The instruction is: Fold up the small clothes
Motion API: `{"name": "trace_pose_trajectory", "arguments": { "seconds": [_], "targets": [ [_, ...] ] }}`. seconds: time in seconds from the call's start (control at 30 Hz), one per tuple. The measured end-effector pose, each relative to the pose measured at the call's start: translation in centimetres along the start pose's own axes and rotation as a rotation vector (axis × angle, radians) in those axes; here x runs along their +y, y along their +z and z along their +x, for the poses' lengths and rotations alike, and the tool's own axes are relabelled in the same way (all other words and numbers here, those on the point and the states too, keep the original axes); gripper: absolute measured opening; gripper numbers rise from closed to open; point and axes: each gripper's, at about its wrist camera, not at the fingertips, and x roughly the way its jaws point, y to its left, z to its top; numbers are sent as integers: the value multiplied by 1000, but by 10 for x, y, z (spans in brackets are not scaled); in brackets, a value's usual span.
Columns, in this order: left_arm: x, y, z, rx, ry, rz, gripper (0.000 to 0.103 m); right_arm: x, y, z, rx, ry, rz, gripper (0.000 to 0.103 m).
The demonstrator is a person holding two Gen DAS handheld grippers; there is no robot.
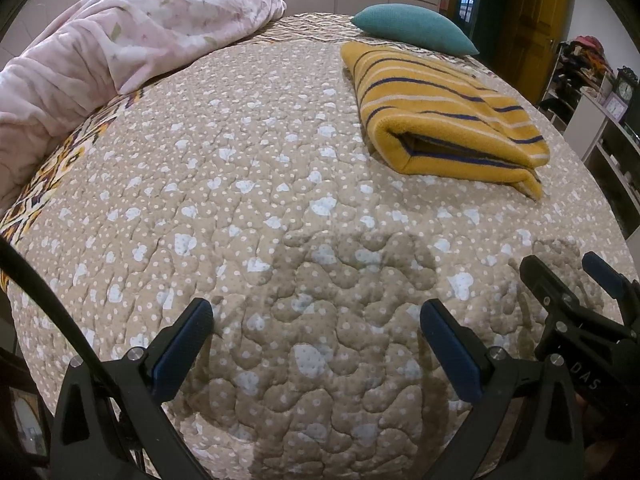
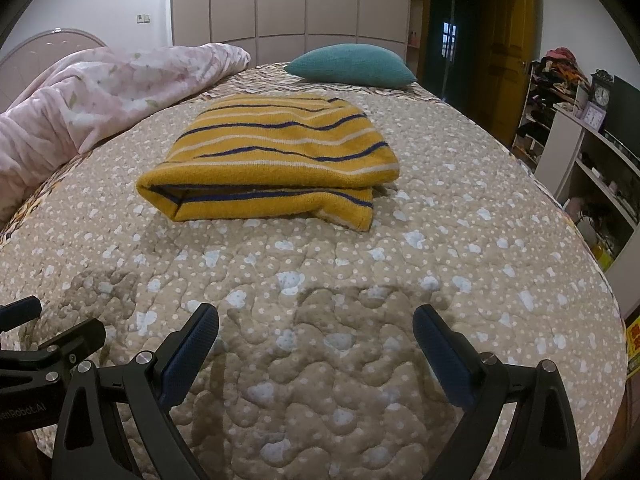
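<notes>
A bed fills both views, covered by a tan quilt (image 2: 320, 288) dotted white with pale blue patches. A pink floral blanket (image 2: 92, 96) lies bunched along the quilt's left side, running toward the headboard. Behind the bed stands a row of pale wardrobe doors (image 2: 280, 0), and shelves (image 2: 592, 152) with a clock line the right wall. The garment (image 2: 276, 160), a yellow knit with navy and cream stripes, lies folded into a thick flat packet on the quilt, well ahead of both grippers and right of the blanket, its open layered edge turned toward the cameras. A teal pillow (image 2: 352, 65) rests just beyond it, near the far end of the bed. The left gripper (image 1: 316, 344) hangs over bare quilt with its jaws spread wide and nothing between them. The right gripper (image 2: 316, 350), just beside the left, is likewise spread wide and empty, with the garment straight ahead.
</notes>
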Motion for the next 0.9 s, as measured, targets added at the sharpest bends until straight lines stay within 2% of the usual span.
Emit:
{"name": "trace_pose_trajectory", "arguments": {
  "seconds": [0.9],
  "targets": [
    [0, 0, 0, 0, 0, -3, 103, -1, 0, 0, -3, 2, -3, 99]
  ]
}}
